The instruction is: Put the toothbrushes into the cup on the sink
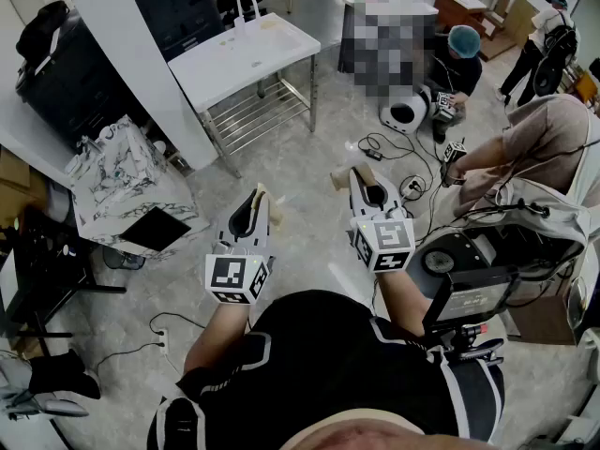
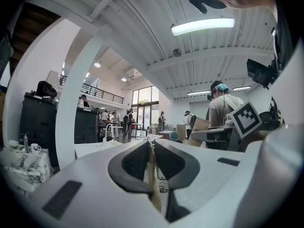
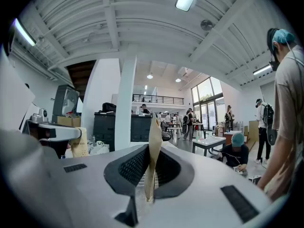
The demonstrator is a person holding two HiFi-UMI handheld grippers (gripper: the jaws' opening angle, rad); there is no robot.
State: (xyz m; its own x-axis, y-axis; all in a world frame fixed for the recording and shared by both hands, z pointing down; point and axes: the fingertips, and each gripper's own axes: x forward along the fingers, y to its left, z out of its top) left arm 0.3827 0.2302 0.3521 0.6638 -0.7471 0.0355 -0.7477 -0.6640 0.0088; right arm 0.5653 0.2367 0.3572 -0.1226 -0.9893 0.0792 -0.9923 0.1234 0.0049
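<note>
The task is at its carrying stage: nothing has reached the sink, and both pieces are still in the person's claws, well away from it.

The left claw [image 2: 151, 148] is closed on a tan strip [image 2: 152, 177]. It is thin and flat, seen edge-on, and runs up between the two dark pads. The right claw [image 3: 152, 161] is clamped on a second tan strip [image 3: 154, 134], which stands taller and pokes up above the jaw tips. I take the two for the toothbrushes, perhaps wooden or in paper sleeves. No bristle end can be made out in either gripper view, so that remains a judgement. Both claws are held level in front of the person's body over the open grey floor [image 1: 300, 172], a little apart from each other.

The white sink bench [image 1: 281, 40] stands well ahead and to the left in the head view. It has a curved white faucet [image 1: 246, 0] at its far end and a wire shelf underneath. A few small things sit near the faucet, but they are too small to tell whether one of them is the cup.

What is left is nearly everything. The person must walk to the bench, find the cup, tip each strip upright over its mouth, and release one after the other. Several people work on the floor to the right, clear of that path.
</note>
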